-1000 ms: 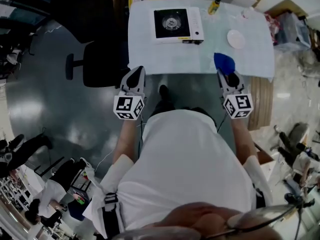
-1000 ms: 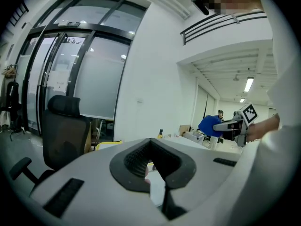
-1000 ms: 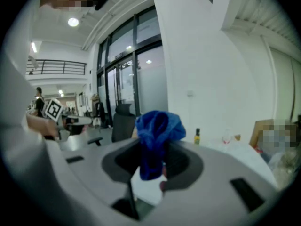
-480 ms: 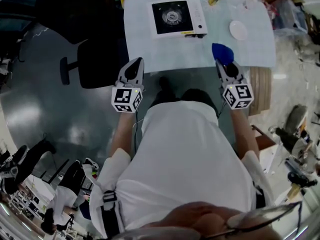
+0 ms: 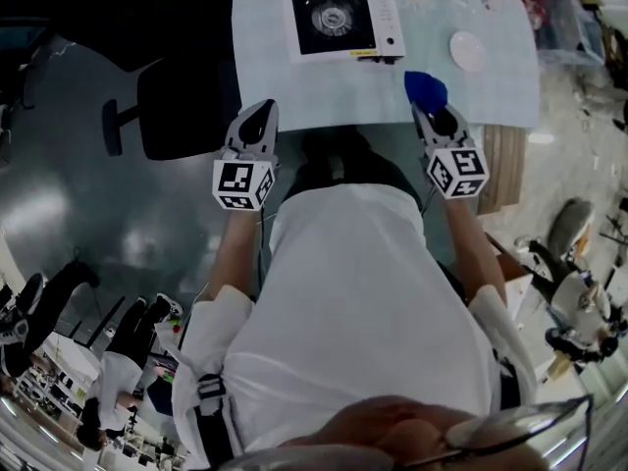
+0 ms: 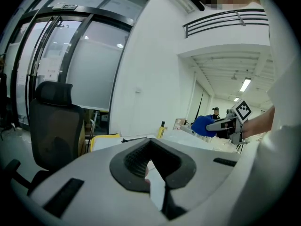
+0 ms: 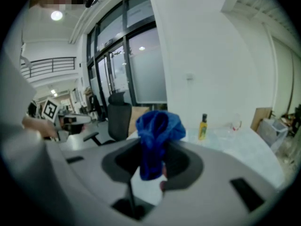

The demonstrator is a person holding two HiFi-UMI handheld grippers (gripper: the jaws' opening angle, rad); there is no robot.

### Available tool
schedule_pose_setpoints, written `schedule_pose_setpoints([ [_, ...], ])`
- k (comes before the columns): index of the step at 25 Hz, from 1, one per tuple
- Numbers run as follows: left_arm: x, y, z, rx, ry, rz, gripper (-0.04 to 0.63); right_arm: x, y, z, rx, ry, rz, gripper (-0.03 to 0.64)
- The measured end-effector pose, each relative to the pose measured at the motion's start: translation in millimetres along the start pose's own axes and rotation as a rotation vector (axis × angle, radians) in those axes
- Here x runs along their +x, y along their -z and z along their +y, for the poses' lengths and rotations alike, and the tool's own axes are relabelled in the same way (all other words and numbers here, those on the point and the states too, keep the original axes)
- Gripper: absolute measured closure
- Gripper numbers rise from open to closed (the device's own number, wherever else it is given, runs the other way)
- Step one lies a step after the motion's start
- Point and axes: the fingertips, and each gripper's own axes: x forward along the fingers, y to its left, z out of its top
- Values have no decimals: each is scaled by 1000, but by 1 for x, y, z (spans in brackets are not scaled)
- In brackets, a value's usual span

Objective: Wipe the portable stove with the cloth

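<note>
while your right gripper (image 5: 432,118) pinched the soft, light cloth (image 5: 424,88) by its bunch at the table's (image 5: 294,86) near edge, your left gripper (image 5: 256,118) was closed, empty.

A bright blue cloth (image 7: 157,135) is pinched between the grey, black-padded jaws of the right gripper (image 5: 433,116). Well ahead of the jaws, the portable stove (image 5: 345,21) is white with a black top. Behind the jaws, each cube (image 5: 242,183) carries black-and-white square markers.
</note>
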Motion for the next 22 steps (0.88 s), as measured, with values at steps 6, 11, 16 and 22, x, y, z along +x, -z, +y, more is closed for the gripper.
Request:
schedule_pose_setpoints([
  [6,19,2,-3,-30,-49,-11,565,33,11,-16,1,-67,65,488],
  [11,37,8,-9,-46,-76,2,563,64,27,-31,10,-118,132,489],
  [16,54,21,-9,-79,-111,30,565,94,58,-45,50,-153,228,489],
  [22,70,40,-6,-99,-148,56,563,128,100,-50,64,-190,344,489],
])
